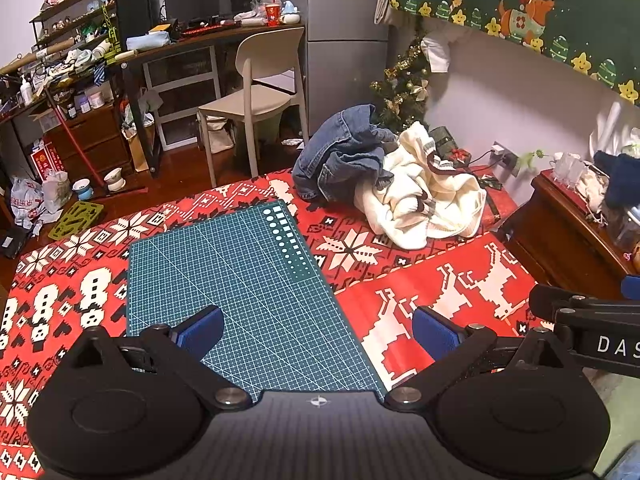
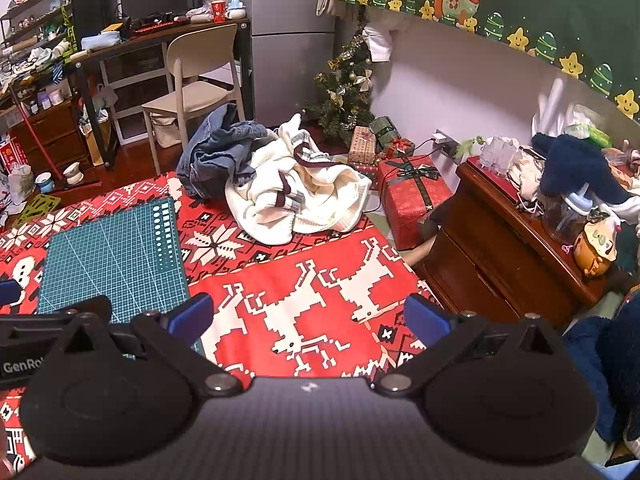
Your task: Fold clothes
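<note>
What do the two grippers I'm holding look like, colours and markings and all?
Both look alike: the left gripper and right gripper have matte black linkage arms with silver pivot bolts, round black housings, a ribbed dark body with a small white mark, and blue finger pads. White lettering shows on each gripper's side in the other's view.

We're holding the black left gripper with blue pads (image 1: 318, 330) and its matching black right gripper (image 2: 308, 316) side by side, both gaping wide, gripping nothing.
</note>
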`<state>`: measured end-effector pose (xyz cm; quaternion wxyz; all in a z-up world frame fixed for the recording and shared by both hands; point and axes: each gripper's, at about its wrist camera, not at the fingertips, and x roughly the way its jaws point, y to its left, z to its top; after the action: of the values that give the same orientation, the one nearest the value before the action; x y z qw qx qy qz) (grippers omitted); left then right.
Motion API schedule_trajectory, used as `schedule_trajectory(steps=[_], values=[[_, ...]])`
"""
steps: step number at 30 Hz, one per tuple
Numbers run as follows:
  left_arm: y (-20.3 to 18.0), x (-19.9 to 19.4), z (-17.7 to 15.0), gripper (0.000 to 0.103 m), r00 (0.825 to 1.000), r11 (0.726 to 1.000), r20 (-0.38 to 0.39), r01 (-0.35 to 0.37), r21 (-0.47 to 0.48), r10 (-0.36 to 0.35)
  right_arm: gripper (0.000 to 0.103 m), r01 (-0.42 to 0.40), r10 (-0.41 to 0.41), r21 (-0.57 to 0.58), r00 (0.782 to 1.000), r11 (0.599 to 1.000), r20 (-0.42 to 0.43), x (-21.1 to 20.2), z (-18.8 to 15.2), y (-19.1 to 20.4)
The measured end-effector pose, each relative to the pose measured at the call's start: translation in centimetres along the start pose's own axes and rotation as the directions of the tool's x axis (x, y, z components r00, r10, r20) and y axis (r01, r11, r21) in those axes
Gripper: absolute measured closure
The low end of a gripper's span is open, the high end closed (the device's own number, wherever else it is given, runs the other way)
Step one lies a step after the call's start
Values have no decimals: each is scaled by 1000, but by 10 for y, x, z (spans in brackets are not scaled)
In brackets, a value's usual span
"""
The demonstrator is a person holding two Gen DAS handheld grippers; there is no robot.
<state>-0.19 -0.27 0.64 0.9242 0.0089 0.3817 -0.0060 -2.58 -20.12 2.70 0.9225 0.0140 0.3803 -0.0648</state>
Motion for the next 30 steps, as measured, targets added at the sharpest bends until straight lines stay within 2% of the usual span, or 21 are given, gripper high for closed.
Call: schedule_trajectory(steps=[30], values=[[-3, -2, -1, 2, 1000, 1000, 26, 2, 15, -2, 1, 0, 0, 6, 1000, 1000, 4, 0, 0, -4]])
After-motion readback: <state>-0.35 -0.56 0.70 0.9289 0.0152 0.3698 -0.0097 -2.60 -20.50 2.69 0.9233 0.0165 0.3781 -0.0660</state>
